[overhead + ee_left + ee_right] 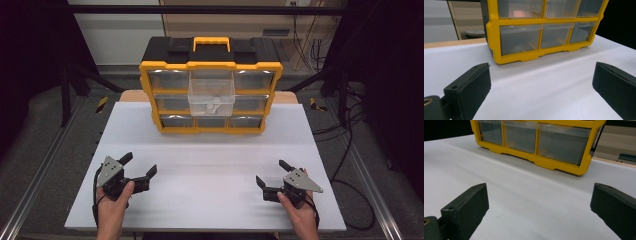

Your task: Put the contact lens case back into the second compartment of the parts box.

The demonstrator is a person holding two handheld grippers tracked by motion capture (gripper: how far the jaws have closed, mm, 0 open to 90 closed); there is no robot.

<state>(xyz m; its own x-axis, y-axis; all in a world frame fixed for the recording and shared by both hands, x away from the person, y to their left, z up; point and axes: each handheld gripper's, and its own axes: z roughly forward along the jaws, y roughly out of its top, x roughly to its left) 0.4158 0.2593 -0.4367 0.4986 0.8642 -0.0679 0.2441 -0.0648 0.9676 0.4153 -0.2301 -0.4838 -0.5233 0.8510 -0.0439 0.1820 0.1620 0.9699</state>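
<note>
Both claws rest low on the white foam-covered table (210, 175), close to its near edge, each held in one of the person's hands. The left gripper (138, 167) has its jaws spread wide and grips nothing; the right gripper (272, 172) is likewise wide open and empty. Their spread looks like readiness for a reach, not a hold.

Ahead of both claws, well apart from them across bare white surface, stands the yellow-and-black plastic organiser cabinet (211, 87) with three rows of clear drawers and a yellow carry handle on top. Its clear plastic middle drawer (211, 96) is pulled out toward the grippers, overhanging the row below, and some small pale parts (215, 105) lie in it; what they are is too small to tell. The drawer sits forward and to the right of the left claw, forward and to the left of the right one, roughly midway between them, so either could reach it.

In the left gripper view the cabinet's bottom row (541, 37) lies straight beyond the jaws; the right gripper view shows the same row (534, 140) from the other side.

Room for moving is generous: nothing lies between claws and cabinet. The limits are the table's near edge just behind the hands, and the protruding drawer front, which an approaching jaw would meet before the yellow frame.
</note>
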